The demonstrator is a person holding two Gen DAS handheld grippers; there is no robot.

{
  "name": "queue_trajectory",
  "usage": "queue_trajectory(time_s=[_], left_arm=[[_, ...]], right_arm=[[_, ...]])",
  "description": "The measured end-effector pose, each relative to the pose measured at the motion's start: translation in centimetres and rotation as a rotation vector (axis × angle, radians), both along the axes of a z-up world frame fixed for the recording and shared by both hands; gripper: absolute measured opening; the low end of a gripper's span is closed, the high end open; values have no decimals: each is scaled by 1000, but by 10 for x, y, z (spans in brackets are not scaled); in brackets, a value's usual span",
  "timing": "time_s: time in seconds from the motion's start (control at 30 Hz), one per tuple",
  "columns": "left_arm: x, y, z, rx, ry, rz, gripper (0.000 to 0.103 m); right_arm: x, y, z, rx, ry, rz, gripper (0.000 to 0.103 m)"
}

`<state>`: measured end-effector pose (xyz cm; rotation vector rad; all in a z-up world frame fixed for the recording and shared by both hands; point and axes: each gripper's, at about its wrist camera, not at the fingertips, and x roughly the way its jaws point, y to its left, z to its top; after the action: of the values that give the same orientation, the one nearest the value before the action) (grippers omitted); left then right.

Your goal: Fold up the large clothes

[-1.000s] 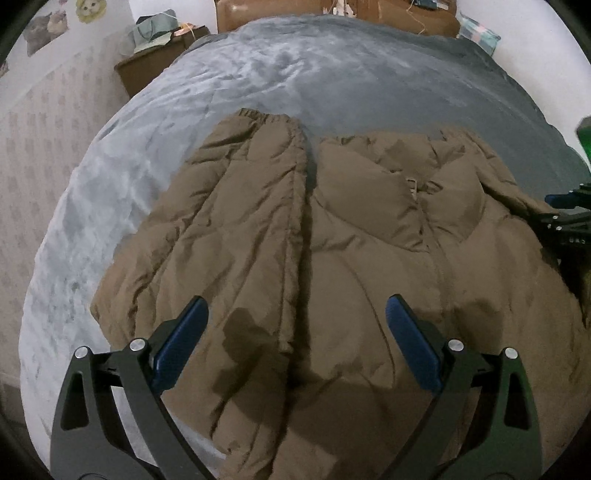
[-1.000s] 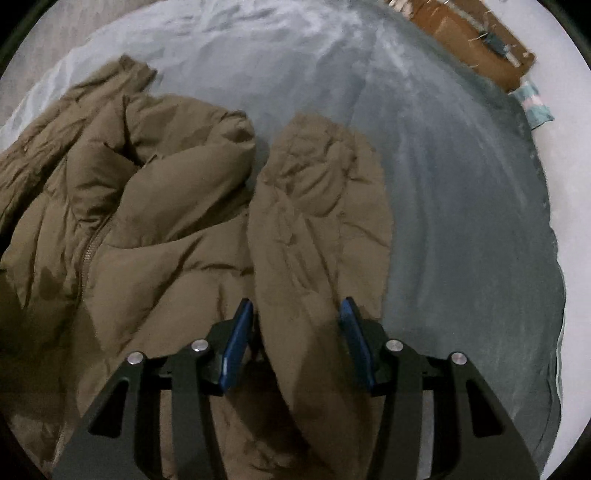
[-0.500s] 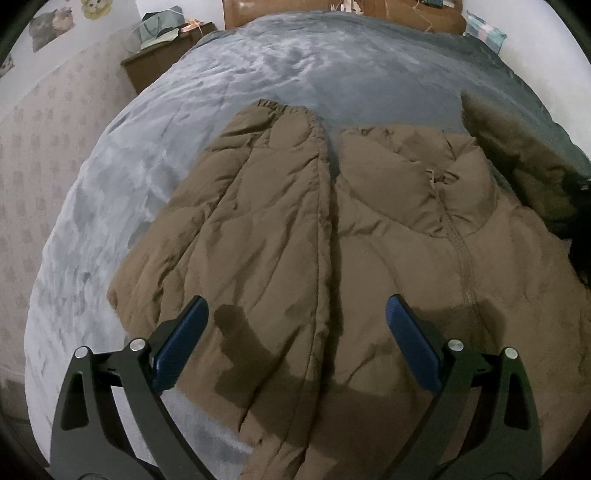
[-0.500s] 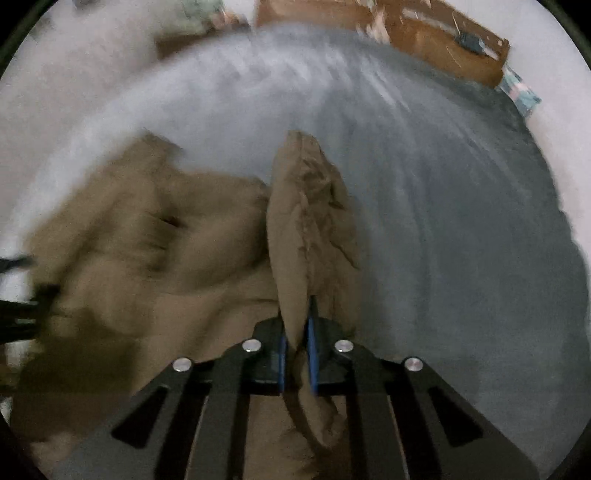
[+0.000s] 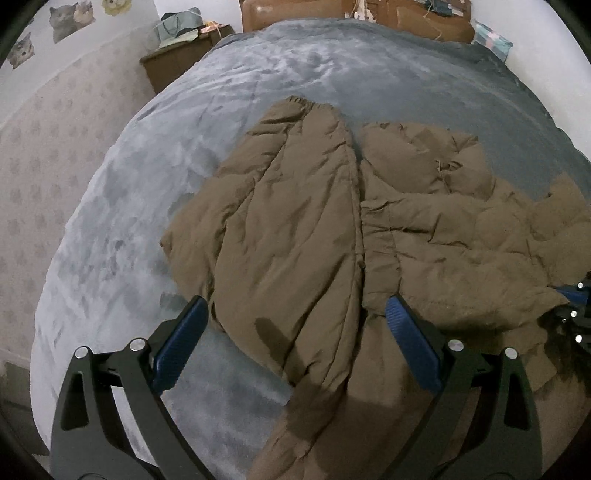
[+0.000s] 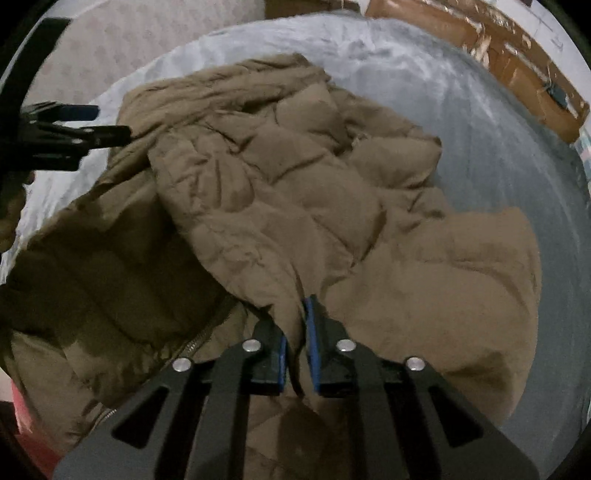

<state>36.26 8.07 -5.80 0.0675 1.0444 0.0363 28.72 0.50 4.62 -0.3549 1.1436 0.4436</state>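
Observation:
A large brown puffer jacket (image 5: 369, 236) lies on a grey-blue bed cover (image 5: 280, 74). Its left sleeve (image 5: 295, 206) lies straight along the body. My left gripper (image 5: 295, 332) is open and empty, hovering above that sleeve's lower part. My right gripper (image 6: 297, 343) is shut on the jacket's right sleeve (image 6: 258, 229), which is folded across the jacket's front (image 6: 424, 266). The right gripper also shows at the right edge of the left wrist view (image 5: 576, 310). The left gripper shows at the upper left of the right wrist view (image 6: 70, 125).
A wooden headboard (image 5: 369, 14) stands at the far end of the bed. A brown nightstand (image 5: 177, 55) with bags on it stands at the far left by a patterned wall (image 5: 48, 155). The jacket's zipper (image 6: 192, 343) shows near my right gripper.
My right gripper shut on the right sleeve, lifted it and carried it leftwards over the jacket's front. My left gripper stayed open and drew back a little.

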Motion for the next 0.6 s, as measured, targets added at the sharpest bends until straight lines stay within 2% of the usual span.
queue_trajectory(time_s=[0.17,0.27,0.3,0.43,0.53,0.57,0.6], left_arm=[[1,-13,-3,14,12,-21,96],[4,-29,-4,1,17,-46,96],[5,-34,-5,-10,20,-53,96],[13,-59,-11,-43,32,-86,96],[19,-76,-22,-26,57,-112,95],[21,-79,-26,-23,66,-117,94],[24,-83,-32,-23,84,-124,88]], right_arm=[[-3,-18,28,7,-28,-42,27],[-4,-33,51,10,-82,-77,53],[-4,-41,58,9,-95,-98,65],[-2,-70,67,3,-109,-147,66],[1,-101,74,-2,-151,-240,66],[3,-114,75,10,-153,-281,66],[5,-123,74,18,-152,-312,66]])
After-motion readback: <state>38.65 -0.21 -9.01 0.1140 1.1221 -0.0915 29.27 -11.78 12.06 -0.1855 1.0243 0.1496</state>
